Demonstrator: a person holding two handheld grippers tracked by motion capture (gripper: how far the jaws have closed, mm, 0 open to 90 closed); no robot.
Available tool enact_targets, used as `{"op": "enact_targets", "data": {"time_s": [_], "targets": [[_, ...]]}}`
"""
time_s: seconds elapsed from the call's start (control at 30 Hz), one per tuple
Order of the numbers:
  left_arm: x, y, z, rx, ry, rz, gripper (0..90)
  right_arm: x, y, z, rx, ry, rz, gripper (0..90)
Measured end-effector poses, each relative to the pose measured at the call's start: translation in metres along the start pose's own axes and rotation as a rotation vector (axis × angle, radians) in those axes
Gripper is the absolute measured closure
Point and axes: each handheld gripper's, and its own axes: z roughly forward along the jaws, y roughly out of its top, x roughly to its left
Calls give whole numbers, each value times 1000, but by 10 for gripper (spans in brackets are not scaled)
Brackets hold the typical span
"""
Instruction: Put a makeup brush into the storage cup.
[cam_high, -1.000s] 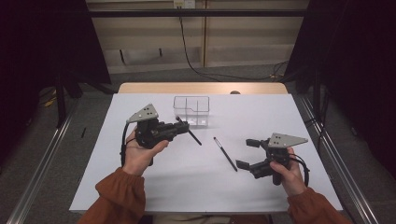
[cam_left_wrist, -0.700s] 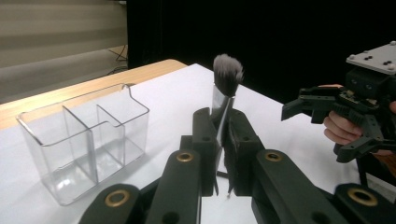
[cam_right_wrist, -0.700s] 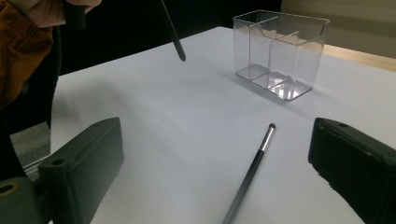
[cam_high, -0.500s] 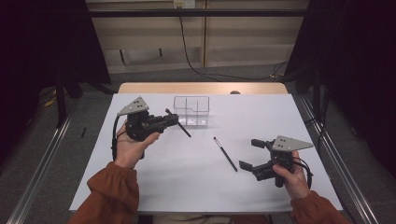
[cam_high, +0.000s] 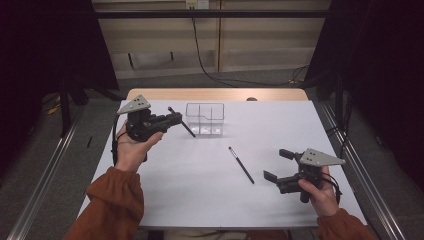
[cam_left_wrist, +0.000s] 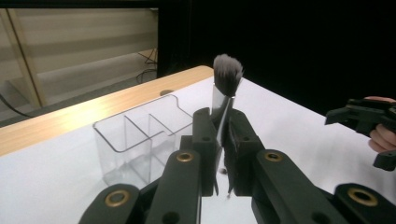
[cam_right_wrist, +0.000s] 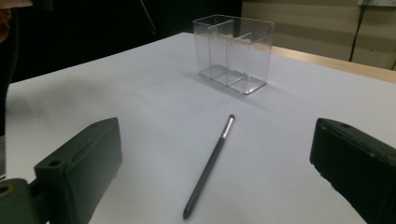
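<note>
My left gripper (cam_high: 173, 119) is raised over the table's far left and is shut on a makeup brush (cam_high: 186, 128). In the left gripper view, the brush's grey bristles (cam_left_wrist: 227, 70) stand up above the closed jaws (cam_left_wrist: 219, 135). A clear divided organiser (cam_high: 205, 119) stands just right of that gripper. A thin dark brush (cam_high: 241, 165) lies flat on the white table (cam_high: 200, 200). My right gripper (cam_high: 278, 165) stands open at the right of it; its jaws have just been opening, with nothing held. In the right gripper view, the thin brush (cam_right_wrist: 210, 165) lies ahead, between the spread jaws.
The organiser (cam_right_wrist: 236, 51) has several empty compartments, also seen close up as the organiser (cam_left_wrist: 140, 140). A wooden strip (cam_high: 215, 94) edges the table's far side, with a dark floor and cables beyond. The right gripper (cam_left_wrist: 364, 116) shows far off in the left gripper view.
The left hand has carried the held brush to the left and farther away, a little higher. The right gripper's jaws stand slightly wider apart; that hand has stayed near its place.
</note>
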Motion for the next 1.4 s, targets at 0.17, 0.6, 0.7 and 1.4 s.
{"op": "enact_targets", "data": {"time_s": [0.17, 0.6, 0.7, 1.4], "targets": [[6, 2, 0, 3, 20, -7, 840, -1, -3, -6, -11, -48, -10, 7], [21, 13, 3, 16, 62, -6, 840, -7, -8, -17, -9, -92, 14, 7], [24, 16, 2, 16, 71, -5, 840, -7, -10, -19, -17, -99, 16, 6], [28, 37, 18, -11, 117, 6, 840, -4, -12, -16, -11, -105, 3, 7]]}}
